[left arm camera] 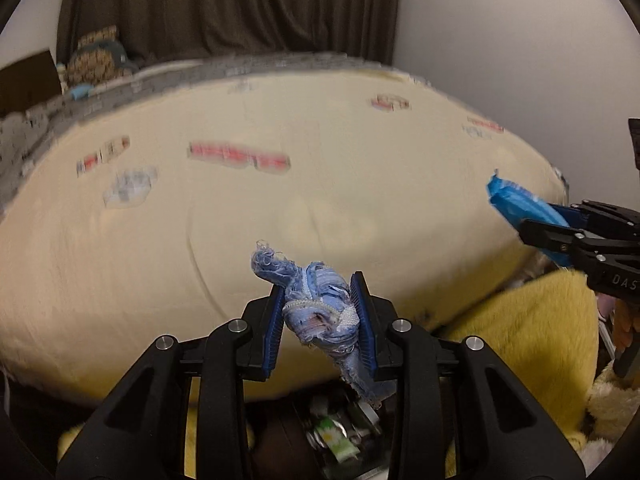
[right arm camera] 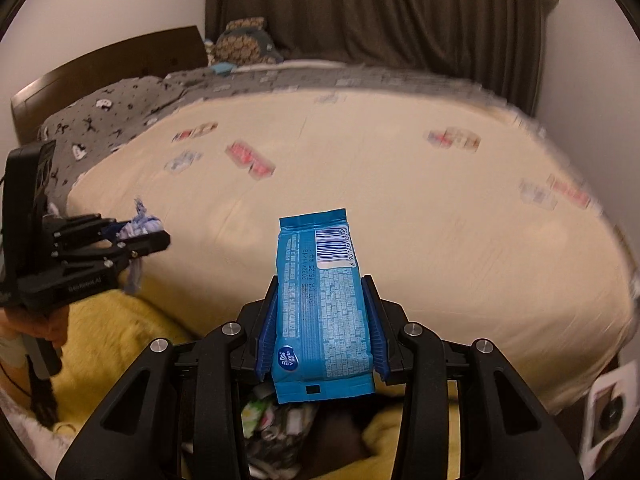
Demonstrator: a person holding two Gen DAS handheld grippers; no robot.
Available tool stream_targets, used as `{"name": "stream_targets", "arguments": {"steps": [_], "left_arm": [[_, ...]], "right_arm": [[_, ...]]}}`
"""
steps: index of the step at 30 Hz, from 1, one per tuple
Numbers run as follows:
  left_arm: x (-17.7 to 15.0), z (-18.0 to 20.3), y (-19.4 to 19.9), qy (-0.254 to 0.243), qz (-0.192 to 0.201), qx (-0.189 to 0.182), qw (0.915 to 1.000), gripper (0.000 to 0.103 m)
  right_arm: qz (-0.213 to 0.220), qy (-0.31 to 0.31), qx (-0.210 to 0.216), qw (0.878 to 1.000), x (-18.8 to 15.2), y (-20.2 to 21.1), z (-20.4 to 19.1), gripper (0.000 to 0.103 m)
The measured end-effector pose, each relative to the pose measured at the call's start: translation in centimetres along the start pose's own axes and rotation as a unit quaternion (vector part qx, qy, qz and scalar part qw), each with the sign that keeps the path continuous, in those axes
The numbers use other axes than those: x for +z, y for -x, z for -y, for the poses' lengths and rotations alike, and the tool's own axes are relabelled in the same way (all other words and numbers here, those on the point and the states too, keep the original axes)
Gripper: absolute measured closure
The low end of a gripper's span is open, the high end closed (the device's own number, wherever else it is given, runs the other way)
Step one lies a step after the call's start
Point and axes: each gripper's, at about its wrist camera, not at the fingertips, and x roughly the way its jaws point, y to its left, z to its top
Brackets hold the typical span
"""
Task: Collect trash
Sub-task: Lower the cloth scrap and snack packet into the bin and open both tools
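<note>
My left gripper (left arm camera: 318, 308) is shut on a frayed light-blue cloth scrap (left arm camera: 320, 312), held above the bed's near edge. It also shows at the left of the right wrist view (right arm camera: 140, 236), with the scrap (right arm camera: 138, 226) sticking out. My right gripper (right arm camera: 320, 312) is shut on a blue tissue packet (right arm camera: 320, 308) with a barcode, held upright. The right gripper and packet (left arm camera: 520, 208) show at the right of the left wrist view. Below both grippers is a dark container holding wrappers (right arm camera: 276, 420), also seen in the left wrist view (left arm camera: 336, 436).
A cream bed sheet (left arm camera: 240, 220) with small printed patches fills the middle. A grey patterned blanket (right arm camera: 120, 108) and a wooden headboard (right arm camera: 108, 64) lie at the far left. A yellow fluffy blanket (left arm camera: 532, 328) lies beside the bed. A dark curtain (right arm camera: 360, 8) hangs behind.
</note>
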Motion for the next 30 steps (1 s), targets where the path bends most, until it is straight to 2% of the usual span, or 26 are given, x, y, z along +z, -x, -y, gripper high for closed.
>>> {"name": "stream_targets", "arguments": {"steps": [3,6,17,25,30], "left_arm": [[-2.5,0.2,-1.4,0.016,-0.037,-0.021,0.999,0.073],[-4.7,0.6,-2.7,0.019,-0.071,-0.027,0.9969,0.073],[-9.9,0.7,-6.4,0.008,-0.169,-0.024,0.9852,0.073],[-12.0,1.1,-9.0,0.008,-0.224,-0.049,0.9733,0.072],[-12.2,1.5,-9.3,0.0,-0.232,-0.05,0.9713,0.068]], "right_arm": [[-0.027,-0.016,0.018,0.999,-1.9,-1.4,-0.8,0.063],[-0.057,-0.025,0.03,0.998,-3.6,-2.9,-1.6,0.064],[-0.162,-0.045,0.059,0.984,-9.3,-8.1,-3.0,0.064],[-0.201,-0.058,0.074,0.975,-10.8,-9.9,-3.5,0.064],[-0.205,-0.063,0.072,0.974,-10.8,-10.2,-3.3,0.062]]}}
